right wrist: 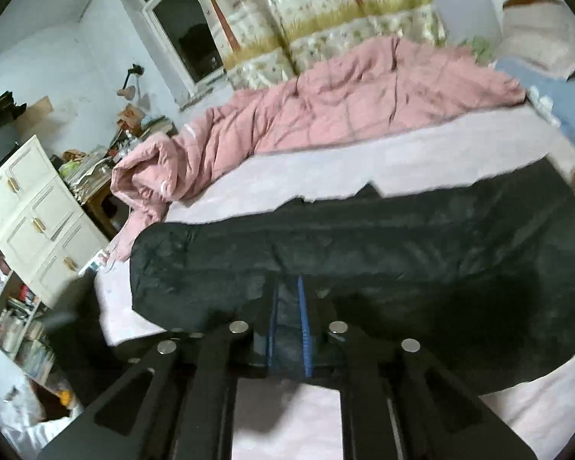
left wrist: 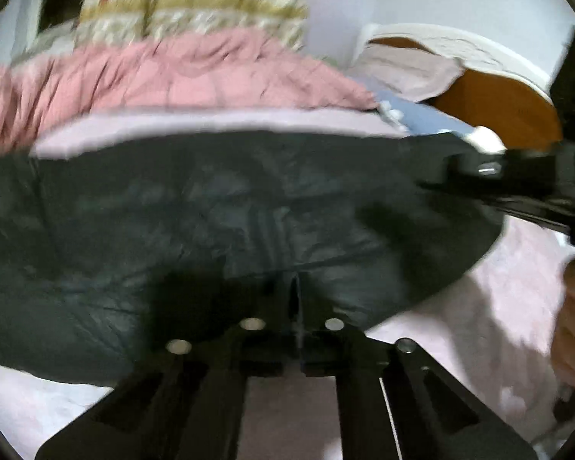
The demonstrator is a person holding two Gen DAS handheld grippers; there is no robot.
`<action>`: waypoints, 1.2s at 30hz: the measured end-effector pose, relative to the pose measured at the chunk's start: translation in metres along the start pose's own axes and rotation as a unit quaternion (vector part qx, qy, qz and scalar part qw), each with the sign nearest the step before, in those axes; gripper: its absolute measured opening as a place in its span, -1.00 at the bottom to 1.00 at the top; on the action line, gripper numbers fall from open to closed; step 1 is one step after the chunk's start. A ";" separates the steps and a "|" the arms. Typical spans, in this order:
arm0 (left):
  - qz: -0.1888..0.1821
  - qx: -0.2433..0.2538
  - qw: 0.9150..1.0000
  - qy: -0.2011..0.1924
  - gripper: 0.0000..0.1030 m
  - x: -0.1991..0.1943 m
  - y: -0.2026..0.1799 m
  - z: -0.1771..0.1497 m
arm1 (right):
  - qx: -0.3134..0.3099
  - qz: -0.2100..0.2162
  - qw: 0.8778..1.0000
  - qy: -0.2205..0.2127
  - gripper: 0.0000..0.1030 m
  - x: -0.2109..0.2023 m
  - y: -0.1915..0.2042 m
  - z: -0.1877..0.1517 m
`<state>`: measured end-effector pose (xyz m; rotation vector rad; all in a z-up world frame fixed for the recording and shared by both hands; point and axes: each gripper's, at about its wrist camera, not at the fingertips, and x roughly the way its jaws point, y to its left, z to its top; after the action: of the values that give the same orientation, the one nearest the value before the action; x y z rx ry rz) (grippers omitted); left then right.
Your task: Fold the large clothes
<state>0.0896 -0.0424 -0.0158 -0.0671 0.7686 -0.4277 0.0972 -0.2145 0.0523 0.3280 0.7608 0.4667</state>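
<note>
Black garment point(right wrist: 364, 245) pinched at its near edge by both grippers, spread ahead over the bed sheet point(right wrist: 326, 168).
Left gripper point(left wrist: 295, 299) and right gripper point(right wrist: 287, 306) each clamp thin fabric; a shallow bite could slip mid-fold.

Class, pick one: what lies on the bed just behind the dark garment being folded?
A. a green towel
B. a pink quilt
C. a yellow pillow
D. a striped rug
B: the pink quilt lies bunched along the bed's far side, beyond the dark garment.
</note>
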 end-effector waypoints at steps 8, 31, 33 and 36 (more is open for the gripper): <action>-0.065 -0.076 0.995 0.003 -0.93 0.015 0.030 -0.009 | 0.045 -0.002 0.989 0.142 -0.84 0.096 0.000 0.004; -0.044 -0.090 0.995 0.009 -0.93 0.014 0.031 -0.019 | 0.049 -0.167 0.977 0.122 -1.00 0.203 -0.025 0.068; -0.042 -0.087 0.995 0.010 -0.93 0.017 0.032 -0.015 | 0.049 -0.149 0.984 0.083 -1.00 0.170 -0.019 0.067; -0.042 -0.087 0.995 0.009 -0.93 0.018 0.033 -0.014 | 0.036 -0.096 0.995 0.016 -1.00 0.093 -0.008 0.051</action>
<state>0.1027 -0.0184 -0.0448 -0.2583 0.8220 -0.4408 0.1949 -0.1799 0.0298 0.3120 0.8340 0.2639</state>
